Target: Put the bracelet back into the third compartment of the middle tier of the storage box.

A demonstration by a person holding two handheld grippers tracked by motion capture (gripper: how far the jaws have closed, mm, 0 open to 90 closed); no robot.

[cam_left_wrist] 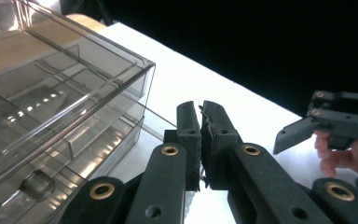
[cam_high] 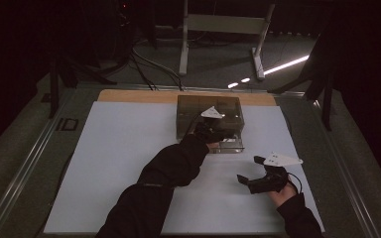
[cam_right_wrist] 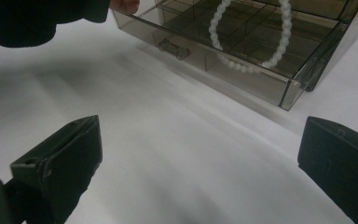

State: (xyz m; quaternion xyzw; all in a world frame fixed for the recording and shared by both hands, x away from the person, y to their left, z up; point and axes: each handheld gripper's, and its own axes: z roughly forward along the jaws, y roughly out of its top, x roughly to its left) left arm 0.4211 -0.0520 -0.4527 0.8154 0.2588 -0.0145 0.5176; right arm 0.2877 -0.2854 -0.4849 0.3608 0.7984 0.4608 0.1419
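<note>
Our left claw (cam_left_wrist: 200,140) is clenched empty beside the drawer (cam_right_wrist: 223,70); our right claw (cam_right_wrist: 200,172) is released. Pushing carelessly could snag the beads (cam_right_wrist: 242,65).

No legible text, label, brand, number or sign anywhere.

Your right gripper (cam_right_wrist: 200,163) with black jaws wide apart over white tabletop (cam_right_wrist: 177,140), far ahead the smoky clear plastic drawer (cam_right_wrist: 242,74) pulled out, white bead bracelet (cam_right_wrist: 247,37) inside, dark sleeve (cam_right_wrist: 37,18) far left.

White bead bracelet (cam_right_wrist: 247,46) in open drawer (cam_right_wrist: 223,70)
</note>
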